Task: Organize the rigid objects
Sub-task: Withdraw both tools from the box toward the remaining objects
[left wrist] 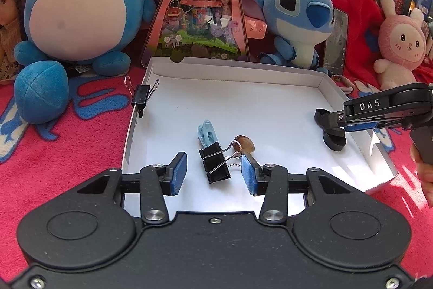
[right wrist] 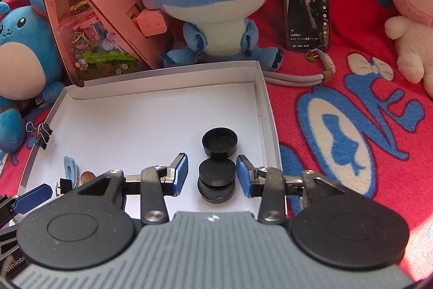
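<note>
White cardboard forms the shallow box lid (left wrist: 270, 67) that carries everything here, resting on a red fleece blanket (left wrist: 67, 132); near its front edge, towards the left, a black steel binder clip (left wrist: 215, 163) with wire handles lies between the pads of the left gripper (left wrist: 213, 174), whose jaws stand apart and touch nothing; just behind the clip lie a pale blue plastic clothes peg (left wrist: 207, 132) and a small brown oval piece (left wrist: 245, 144) that I cannot identify. A second black binder clip (left wrist: 141, 95) grips the lid's left wall.

By the lid's right edge two stacked black discs (right wrist: 216, 182) sit between the pads of the right gripper (right wrist: 212, 175), released, with a gap on each side; a black round cap (right wrist: 220, 142) sits just behind the stack.

By my judgement all these pieces are light and stiff; the clip's painted steel body is slick and its wire handles will pivot, so the flat sides of the body make the surer hold; the discs look smooth and may slide off one another, so the pads should close on the round rim of one disc, low and square.
</note>
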Tool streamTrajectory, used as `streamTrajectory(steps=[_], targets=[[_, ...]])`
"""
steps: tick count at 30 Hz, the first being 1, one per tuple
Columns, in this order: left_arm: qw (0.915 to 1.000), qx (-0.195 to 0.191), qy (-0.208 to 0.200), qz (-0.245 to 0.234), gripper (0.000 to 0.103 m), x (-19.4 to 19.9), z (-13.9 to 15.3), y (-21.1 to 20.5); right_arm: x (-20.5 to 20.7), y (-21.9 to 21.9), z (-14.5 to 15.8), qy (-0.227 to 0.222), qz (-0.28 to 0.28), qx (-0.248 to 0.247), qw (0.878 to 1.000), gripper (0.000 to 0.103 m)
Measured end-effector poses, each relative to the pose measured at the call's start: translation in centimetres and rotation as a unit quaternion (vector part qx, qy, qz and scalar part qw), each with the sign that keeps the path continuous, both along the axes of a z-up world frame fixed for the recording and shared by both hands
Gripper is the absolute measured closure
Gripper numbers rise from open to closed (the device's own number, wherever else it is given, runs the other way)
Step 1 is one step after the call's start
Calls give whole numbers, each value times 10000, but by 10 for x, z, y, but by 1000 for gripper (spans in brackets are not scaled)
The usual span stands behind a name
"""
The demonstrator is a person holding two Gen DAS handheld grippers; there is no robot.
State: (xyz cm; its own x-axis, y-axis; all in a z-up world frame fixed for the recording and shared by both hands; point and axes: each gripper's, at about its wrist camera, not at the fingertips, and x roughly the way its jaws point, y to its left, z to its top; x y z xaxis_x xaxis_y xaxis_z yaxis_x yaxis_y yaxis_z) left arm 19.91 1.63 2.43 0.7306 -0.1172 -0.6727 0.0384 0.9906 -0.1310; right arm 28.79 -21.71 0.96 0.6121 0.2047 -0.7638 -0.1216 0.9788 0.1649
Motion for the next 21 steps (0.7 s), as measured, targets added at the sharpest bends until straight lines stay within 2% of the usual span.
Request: streamTrajectory(steps=[9, 13, 21], targets=[[9998, 73, -153, -108, 38, -15, 11, -1, -18, -5, 8, -286, 46, 87, 9995, 26], [9996, 98, -213, -134, 25, -23, 16, -1, -32, -6, 11, -431, 134, 100, 9989, 20], [9989, 149, -322, -295, 22, -44, 24, -5, -62, -6, 17, -730, 299, 69, 9969, 15]])
